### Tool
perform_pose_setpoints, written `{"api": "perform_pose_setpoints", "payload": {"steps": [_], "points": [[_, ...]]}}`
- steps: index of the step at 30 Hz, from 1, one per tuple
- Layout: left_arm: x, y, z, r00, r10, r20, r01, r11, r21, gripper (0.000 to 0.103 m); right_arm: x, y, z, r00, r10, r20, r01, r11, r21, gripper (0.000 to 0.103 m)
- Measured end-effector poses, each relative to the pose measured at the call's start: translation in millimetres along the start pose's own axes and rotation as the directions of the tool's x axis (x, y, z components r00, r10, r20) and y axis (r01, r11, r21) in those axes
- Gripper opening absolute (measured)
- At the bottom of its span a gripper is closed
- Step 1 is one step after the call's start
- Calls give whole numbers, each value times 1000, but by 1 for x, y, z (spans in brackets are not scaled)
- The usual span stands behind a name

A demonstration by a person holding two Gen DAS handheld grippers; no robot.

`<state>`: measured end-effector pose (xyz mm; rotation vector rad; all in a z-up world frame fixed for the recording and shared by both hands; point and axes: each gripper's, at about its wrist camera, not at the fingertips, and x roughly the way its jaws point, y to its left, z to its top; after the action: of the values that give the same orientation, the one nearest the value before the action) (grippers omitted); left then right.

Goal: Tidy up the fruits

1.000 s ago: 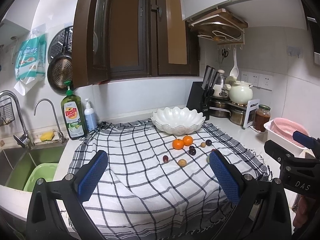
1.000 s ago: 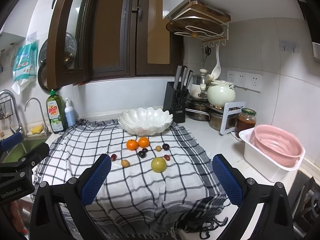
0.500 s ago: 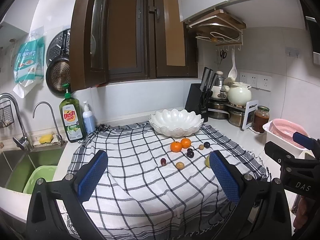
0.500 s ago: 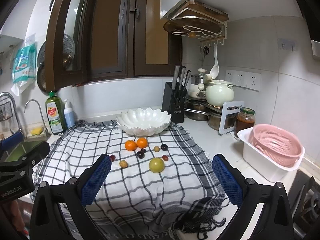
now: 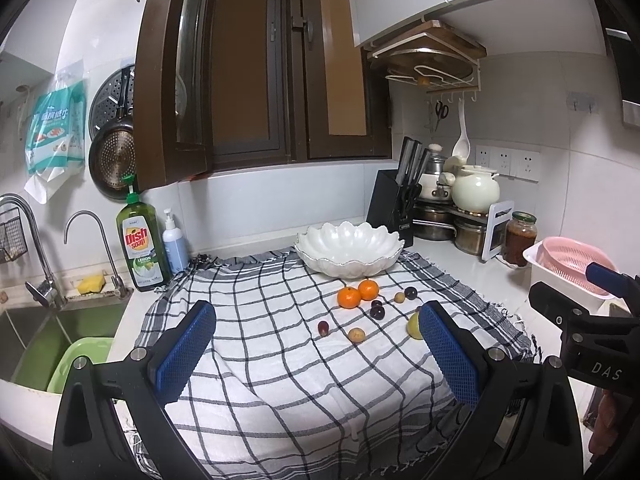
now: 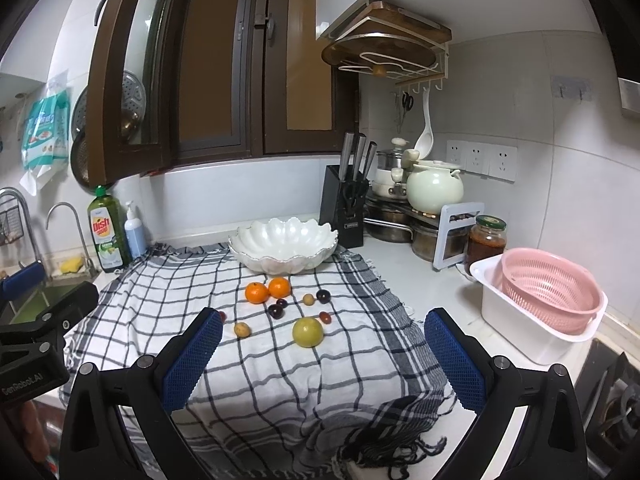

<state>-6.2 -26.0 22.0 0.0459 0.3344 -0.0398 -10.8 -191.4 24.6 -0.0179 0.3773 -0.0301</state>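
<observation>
Now both my left gripper (image 5: 316, 344) and right gripper (image 6: 324, 350) gape empty, fruits (image 6: 307, 332) lying loose before the bowl (image 6: 284, 244).

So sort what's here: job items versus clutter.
Job: two oranges, yellow-green fruit, small dark and tan fruits, white bowl.
Clutter: dish soap, knife block, jar, pink colander, pots.

Cloth (image 6: 344, 364): white with black check. Bowl (image 6: 284, 244): white. 2 oranges (image 6: 268, 290): orange. Colander (image 6: 552, 288): pink. Soap bottle (image 5: 140, 240): green.
</observation>
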Motion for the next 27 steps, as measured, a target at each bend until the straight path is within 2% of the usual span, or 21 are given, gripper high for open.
{"api": "perform_pose_setpoints", "payload": {"steps": [17,27], "points": [[8,-5,1,999,-26,-25,26,1000,-6,103,4,-3,-2,1000,-2,-18,2,1000,3,102],[34,-15,-7,995,-68,-74,71,997,34,103,31,-2,-9,997,14,-76,-15,1000,-4,102]]}}
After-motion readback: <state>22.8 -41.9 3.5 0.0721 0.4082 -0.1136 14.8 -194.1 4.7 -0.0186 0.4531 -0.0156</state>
